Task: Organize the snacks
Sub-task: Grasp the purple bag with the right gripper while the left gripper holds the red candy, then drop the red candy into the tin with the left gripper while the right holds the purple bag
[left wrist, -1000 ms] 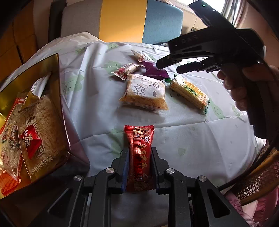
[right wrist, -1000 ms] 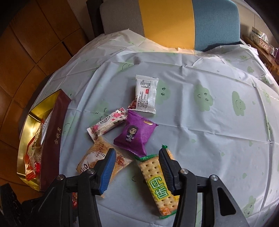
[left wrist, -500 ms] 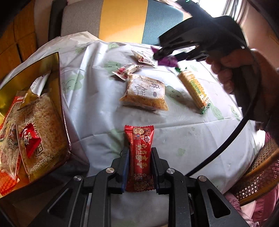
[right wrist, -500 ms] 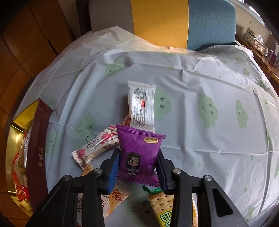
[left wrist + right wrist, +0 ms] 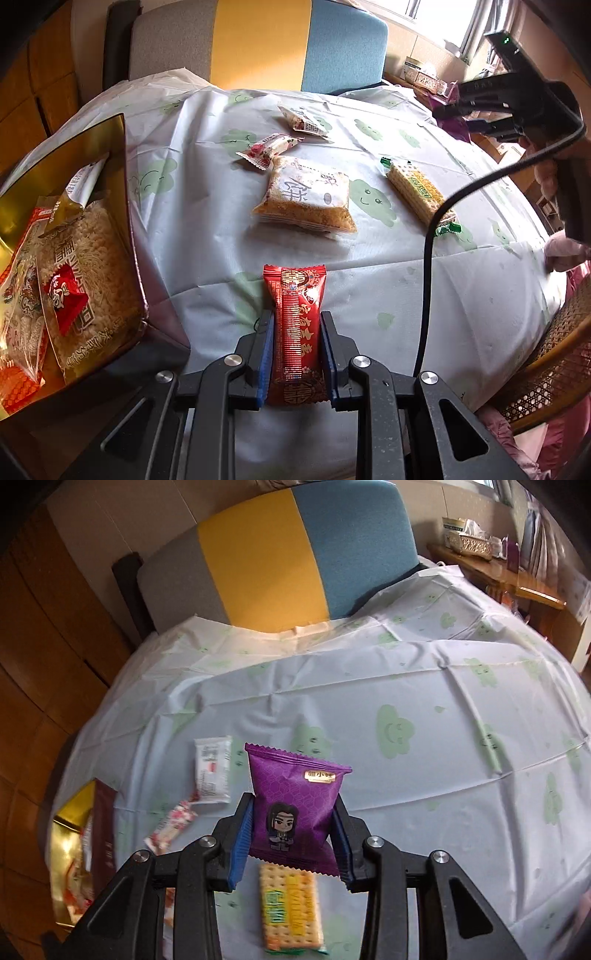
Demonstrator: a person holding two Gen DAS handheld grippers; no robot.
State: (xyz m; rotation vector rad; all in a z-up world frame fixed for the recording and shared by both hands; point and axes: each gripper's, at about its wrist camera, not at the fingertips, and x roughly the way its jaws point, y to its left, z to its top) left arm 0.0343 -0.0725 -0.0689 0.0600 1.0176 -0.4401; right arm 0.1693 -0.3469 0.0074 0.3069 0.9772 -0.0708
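Above the tablecloth [image 5: 424, 686] both grippers are loaded — left gripper [image 5: 295, 354] clamped on a red packet [image 5: 295, 325], right gripper [image 5: 291, 845] on a purple pouch [image 5: 291, 805] — likely next calling for carrying each to the gold box [image 5: 66, 158].

Purple packet [image 5: 295, 805] — red packet [image 5: 295, 325] — cloud-print tablecloth [image 5: 443, 775].

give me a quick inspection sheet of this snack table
surface: tablecloth with green cloud prints, creased.
job's things: gold box at left holding noodle packs; loose on the cloth a big crumb pack, cracker pack, pink candy, white packet.
clutter: nothing seen.
grippers: left gripper shut on red packet; right gripper shut on purple packet, lifted.
cables: black cable hangs over the table.
surroundings: chair, wooden shelf.
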